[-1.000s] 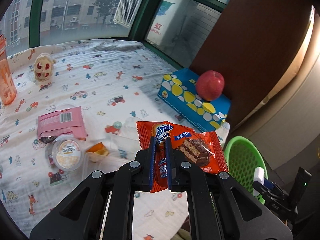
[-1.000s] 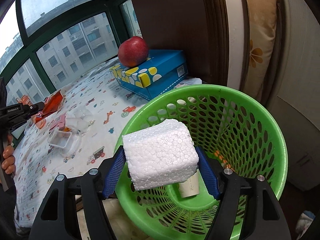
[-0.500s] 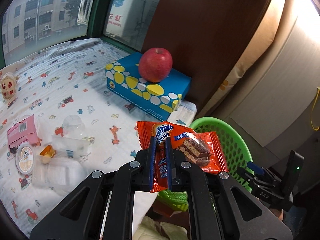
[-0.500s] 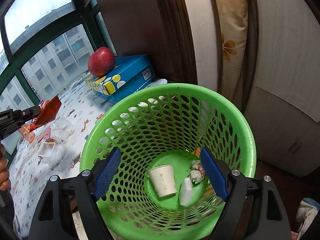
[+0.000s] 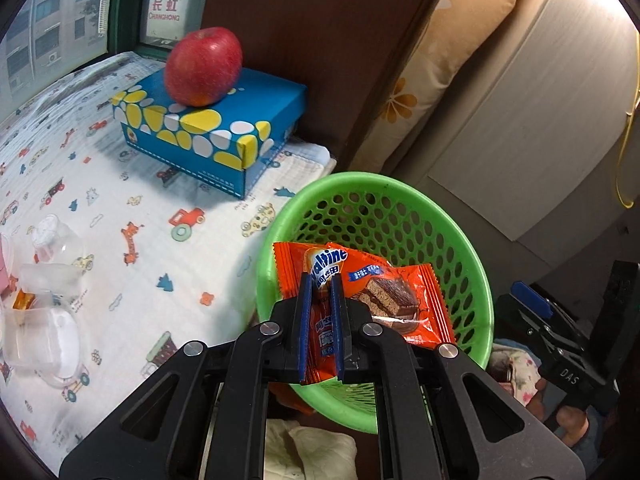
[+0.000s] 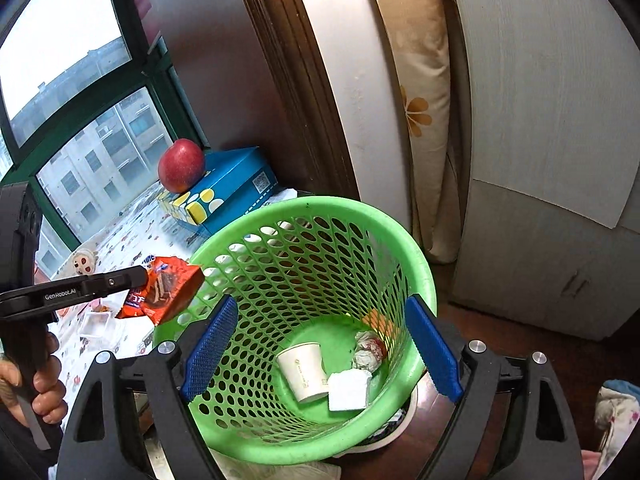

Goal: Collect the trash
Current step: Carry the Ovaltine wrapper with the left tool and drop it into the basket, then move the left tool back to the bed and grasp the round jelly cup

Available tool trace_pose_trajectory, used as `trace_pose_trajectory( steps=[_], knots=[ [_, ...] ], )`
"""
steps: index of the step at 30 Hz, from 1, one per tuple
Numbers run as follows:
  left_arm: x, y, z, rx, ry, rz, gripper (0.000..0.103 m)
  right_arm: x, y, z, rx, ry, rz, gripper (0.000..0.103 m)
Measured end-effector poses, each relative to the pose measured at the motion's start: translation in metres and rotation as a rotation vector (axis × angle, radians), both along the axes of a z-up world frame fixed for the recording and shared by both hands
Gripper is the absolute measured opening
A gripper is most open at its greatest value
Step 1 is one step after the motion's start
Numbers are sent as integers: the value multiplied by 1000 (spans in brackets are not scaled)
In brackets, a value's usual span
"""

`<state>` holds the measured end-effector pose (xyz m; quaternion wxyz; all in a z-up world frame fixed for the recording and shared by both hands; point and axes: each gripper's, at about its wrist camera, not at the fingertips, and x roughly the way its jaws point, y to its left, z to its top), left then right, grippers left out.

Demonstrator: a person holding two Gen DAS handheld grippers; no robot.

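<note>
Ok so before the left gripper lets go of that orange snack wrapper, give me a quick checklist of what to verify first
1. Left gripper grips the orange wrapper firmly: ok, both fingers are shut on it.
2. Wrapper is over the green basket opening: cannot tell. The right wrist view shows it at the basket's left rim, perhaps not fully inside.
3. Right gripper is clear of the drop path: ok, it is open, empty and on the near side.
4. Basket has room: ok, only a paper cup, a foam block and crumpled paper lie at the bottom.
5. Basket stands upright: ok.
</note>
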<state>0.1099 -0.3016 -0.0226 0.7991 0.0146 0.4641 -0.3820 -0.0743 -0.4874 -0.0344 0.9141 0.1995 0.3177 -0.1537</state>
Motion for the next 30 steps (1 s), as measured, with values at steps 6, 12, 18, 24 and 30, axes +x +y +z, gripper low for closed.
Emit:
trace_pose_trajectory(
  steps=[6,12,18,24,30],
  knots=[
    [-10,-13,-9,-7,39,-52,31,-8,-4,-1,15,-2,-13,82],
    [-12,-1,-9,2,33,-30,48,-7,0,2,18,-14,1,82],
    [-7,40,-1,32,-32,63,59,7,21,5,11,-15,61,83],
    [9,96,0,54,-60,207,69,28,52,9,4,-12,142,84],
    [33,163,-11,106,-50,383,70,51,82,11,-2,-7,224,85]
  ],
)
